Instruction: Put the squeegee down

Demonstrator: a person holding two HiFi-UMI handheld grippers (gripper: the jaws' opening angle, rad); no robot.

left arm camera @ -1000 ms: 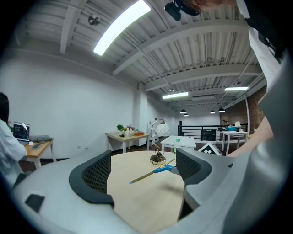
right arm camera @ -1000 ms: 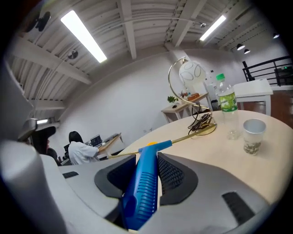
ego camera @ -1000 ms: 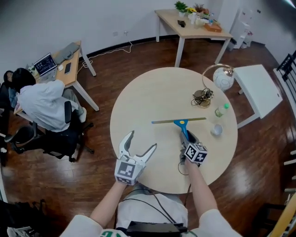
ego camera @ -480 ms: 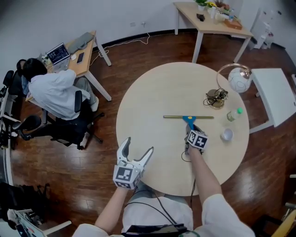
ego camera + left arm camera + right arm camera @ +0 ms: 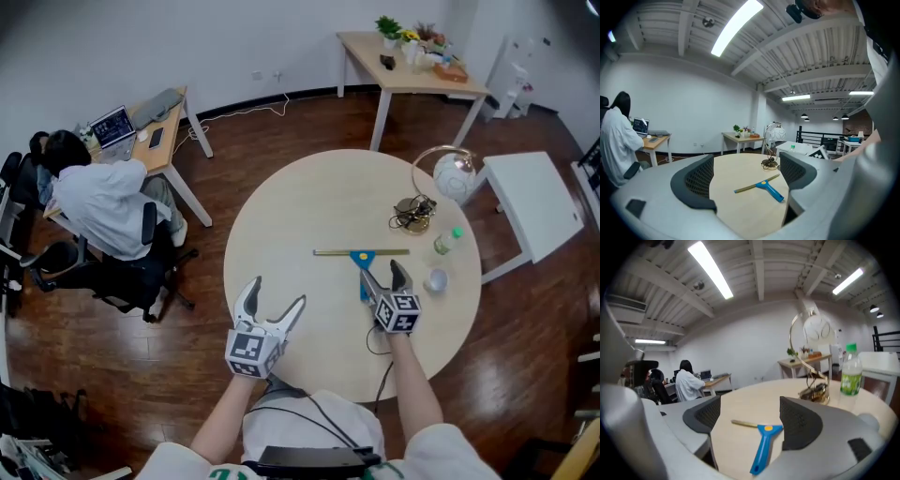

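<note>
The squeegee (image 5: pixel 362 255), with a blue handle and a long thin blade, lies flat on the round wooden table (image 5: pixel 300 206). It also shows in the left gripper view (image 5: pixel 761 186) and the right gripper view (image 5: pixel 761 451). My right gripper (image 5: pixel 382 272) sits just behind it. Its jaws are opening, and the handle's near end lies between them with neither pad touching it (image 5: pixel 750 408). My left gripper (image 5: pixel 277 295) hovers open and empty at the table's near left edge (image 5: pixel 747 164).
Right of the squeegee stand a green-capped bottle (image 5: pixel 445 242), a small white cup (image 5: pixel 436 279) and a brass-based globe lamp (image 5: pixel 453 173). A person (image 5: pixel 94 202) sits at a desk on the left. A white table (image 5: pixel 534 202) is on the right.
My right gripper was shut on the squeegee's handle. Now its jaws stand apart and it has drawn back a little toward me. The left gripper has barely moved.
</note>
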